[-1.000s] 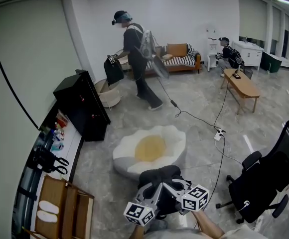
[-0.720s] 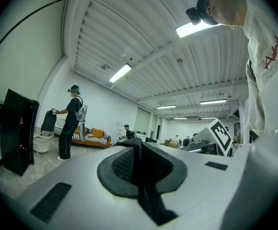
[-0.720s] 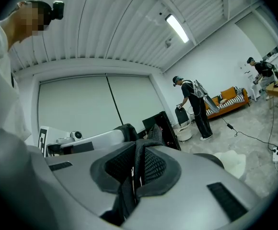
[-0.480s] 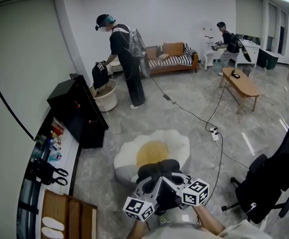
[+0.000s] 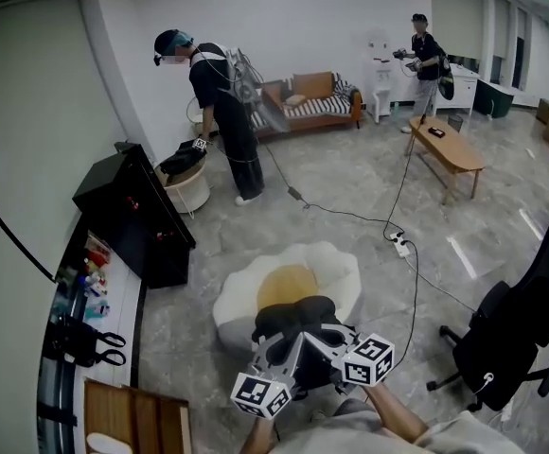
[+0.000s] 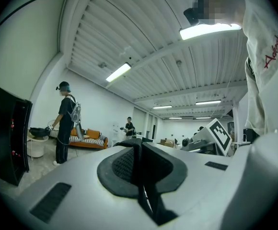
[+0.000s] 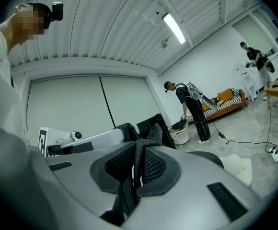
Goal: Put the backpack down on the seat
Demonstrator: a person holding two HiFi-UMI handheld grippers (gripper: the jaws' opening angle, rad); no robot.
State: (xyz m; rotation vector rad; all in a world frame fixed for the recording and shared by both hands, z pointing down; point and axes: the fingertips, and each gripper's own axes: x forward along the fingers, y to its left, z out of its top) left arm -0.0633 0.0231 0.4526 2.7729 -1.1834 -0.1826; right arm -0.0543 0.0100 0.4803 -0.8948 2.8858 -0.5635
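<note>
Closing on seat point(image 5: 241, 296): egg-shaped cushion on floor lies nearer than second ago, and backpack point(image 5: 298, 322) now overlaps its near rim in head view. Carry looks nearly done; lowering likely remains. Backpack hangs in air from both tools, not yet resting on seat. Long axis seemingly upright, top end at tools, bottom toward floor; exact tilt unclear from above. Left tool point(image 6: 139, 152) clamped shut on strap. Right tool point(image 7: 138, 155) clamped on strap likewise.

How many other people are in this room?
2: a person in teal headgear bending over the round white tub, a second person standing far back beside the long wooden table. More may be hidden.
</note>
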